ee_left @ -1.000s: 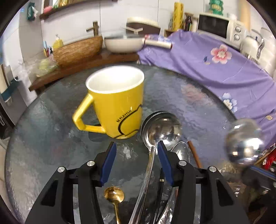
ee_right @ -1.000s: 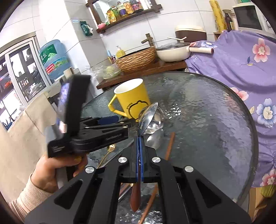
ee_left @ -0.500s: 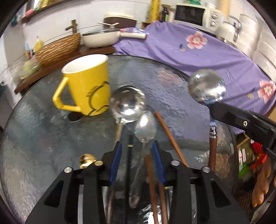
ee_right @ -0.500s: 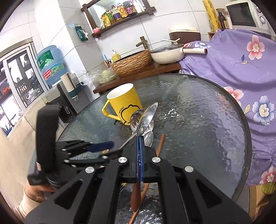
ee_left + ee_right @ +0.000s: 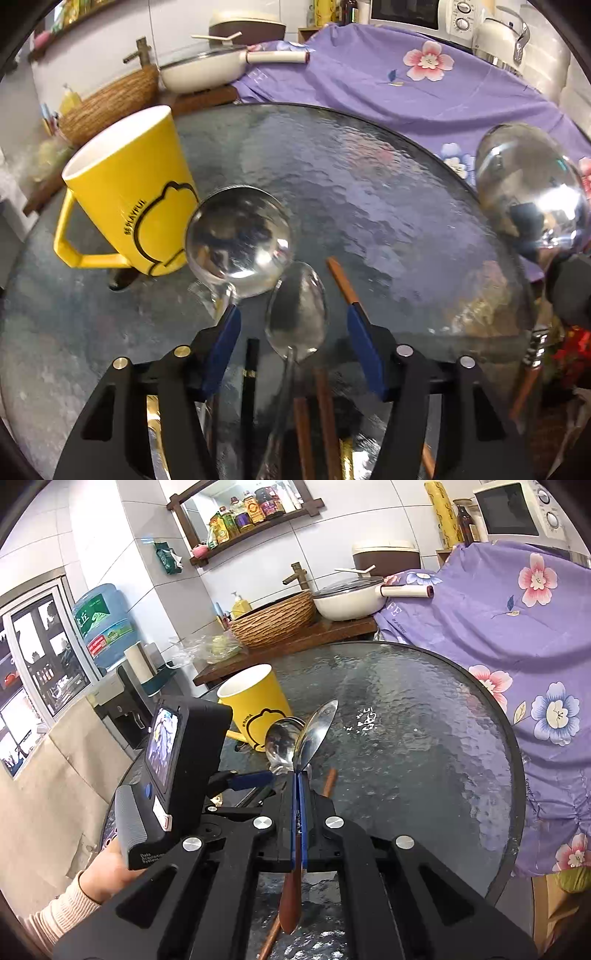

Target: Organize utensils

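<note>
Left gripper (image 5: 293, 334) hangs low over a round, rippled-glass table (image 5: 369, 192), its blue-padded jaws apart and just widened further. Between them lies a steel tablespoon (image 5: 297, 314), bowl pointing away, untouched by either pad. Just left of it rests a round-bowled steel ladle (image 5: 238, 242), its bowl against the foot of a yellow mug (image 5: 129, 192). Wood-handled chopsticks (image 5: 341, 280) and a black chopstick (image 5: 251, 354) lie alongside, close packed, with a gold spoon handle (image 5: 153, 417) partly hidden under the left finger.

Right gripper (image 5: 298, 775) has its jaws pressed together on the neck of a wooden-handled steel spoon (image 5: 314, 734), held off the table with the bowl tipped up and the brown handle hanging down behind the pads. A hand (image 5: 107, 871) in a ribbed sleeve holds the left tool.

Handling, as a judgement: the tablespoon is light, rigid and unbreakable, but polished metal on textured glass will likely skate — and its handle lies flat, leaving little to get under. The narrow neck just behind the bowl looks like the best place to pinch, pads closing across its width. Neighbouring chopsticks sit close enough to be caught in the same squeeze, so the jaws should straddle the spoon alone. Any clatter risks nudging the ladle against the mug.
</note>
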The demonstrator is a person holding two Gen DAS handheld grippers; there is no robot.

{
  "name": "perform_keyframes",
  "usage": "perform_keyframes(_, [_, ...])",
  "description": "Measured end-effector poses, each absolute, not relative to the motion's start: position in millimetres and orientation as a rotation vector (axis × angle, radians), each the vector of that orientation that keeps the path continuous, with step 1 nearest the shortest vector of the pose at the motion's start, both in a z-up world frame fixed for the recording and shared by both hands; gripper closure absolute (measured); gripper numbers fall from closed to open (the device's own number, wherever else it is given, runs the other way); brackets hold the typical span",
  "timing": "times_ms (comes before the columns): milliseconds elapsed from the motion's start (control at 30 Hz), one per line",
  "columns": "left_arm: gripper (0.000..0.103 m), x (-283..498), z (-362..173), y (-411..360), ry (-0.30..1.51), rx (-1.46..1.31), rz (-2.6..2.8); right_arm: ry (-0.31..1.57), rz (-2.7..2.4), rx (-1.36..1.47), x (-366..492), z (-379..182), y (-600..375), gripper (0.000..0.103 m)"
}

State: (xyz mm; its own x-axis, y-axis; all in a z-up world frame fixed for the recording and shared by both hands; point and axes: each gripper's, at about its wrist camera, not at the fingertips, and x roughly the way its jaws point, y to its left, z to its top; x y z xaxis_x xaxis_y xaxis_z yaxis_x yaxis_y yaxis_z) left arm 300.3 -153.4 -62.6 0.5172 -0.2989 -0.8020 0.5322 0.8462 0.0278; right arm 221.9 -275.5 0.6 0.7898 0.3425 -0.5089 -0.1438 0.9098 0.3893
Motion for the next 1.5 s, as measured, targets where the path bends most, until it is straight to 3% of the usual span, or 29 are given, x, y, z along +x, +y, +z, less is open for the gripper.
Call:
perform_keyframes(100, [0.049,303,-65,-155,0.917,0.258,-0.526,0.61,0.264,0.346,224,-1,-278,0.101])
perform_keyframes(167, [0.064,304,-69,-159,0.928,0.277,-0.521,0.611,0.263,0.347,226,-2,-279,0.101])
perform_keyframes(233, [0.067,305,-69,-163,0.912,0.284,-0.516,0.612,0.26,0.348,227,-3,-280,0.101])
perform_keyframes(500, [0.068,306,-62,-154,0.905,0.186,-0.532,0.607,0.261,0.345,228,-3,-283,0.101])
perform_keyframes(1000, [0.068,272,55,-84,0.521,-0.064,-0.578,0.516,0.39,0.347,253,27,-264,0.101])
perform_keyframes(1500, [0.068,355,107,-38,0.368,-0.37,-0.561,0.295,0.396,0.239,360,107,-212,0.101])
